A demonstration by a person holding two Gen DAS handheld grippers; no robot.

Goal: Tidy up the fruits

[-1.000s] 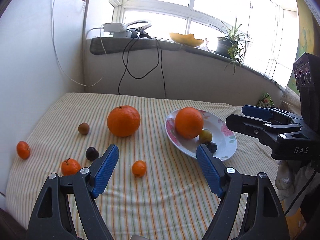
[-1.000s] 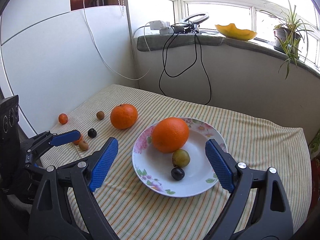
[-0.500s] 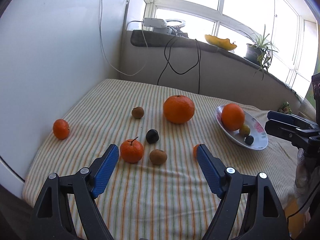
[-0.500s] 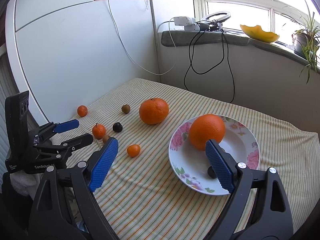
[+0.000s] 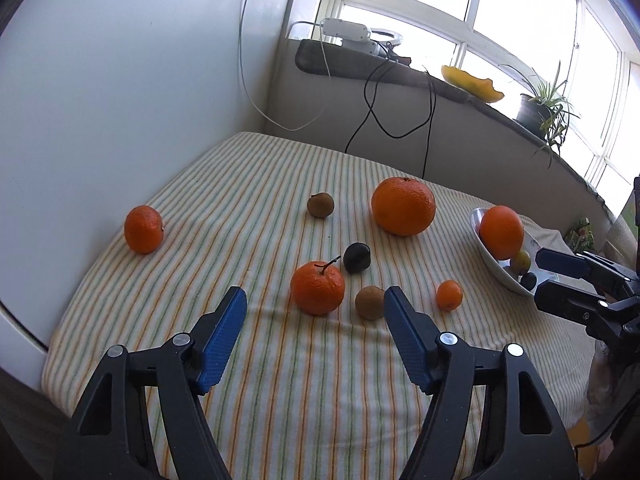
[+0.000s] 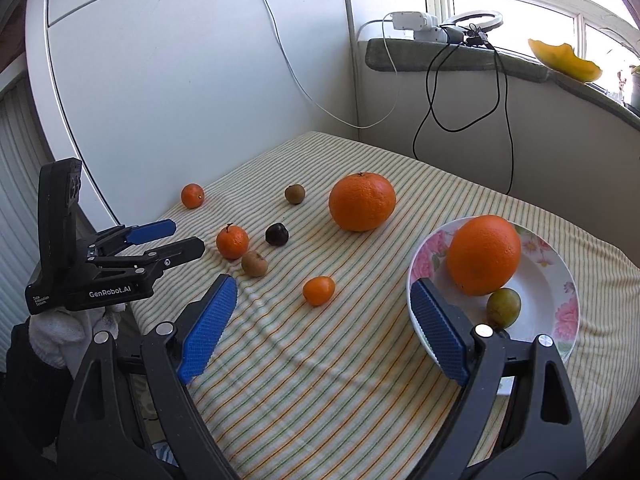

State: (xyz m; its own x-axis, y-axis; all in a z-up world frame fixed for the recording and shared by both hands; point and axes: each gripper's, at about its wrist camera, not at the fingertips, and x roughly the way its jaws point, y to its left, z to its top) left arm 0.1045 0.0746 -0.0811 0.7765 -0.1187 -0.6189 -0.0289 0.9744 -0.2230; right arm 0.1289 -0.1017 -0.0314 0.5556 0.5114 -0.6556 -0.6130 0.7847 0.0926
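left gripper [image 5: 316, 308] closing on nothing, right gripper [image 6: 324, 300] wide and empty, over striped cloth [image 6: 320, 360] below a sunny window [image 5: 520, 20]

Bright daylight pours in through a big white-framed window [image 5: 500, 28] over a curved grey sill [image 5: 400, 74], with a potted spider plant [image 5: 540, 108] at the far end. A plain white wall panel [image 6: 192, 80] runs down the left, and black cables [image 6: 468, 92] dangle off the sill toward the yellow-and-green striped tablecloth [image 5: 320, 380].
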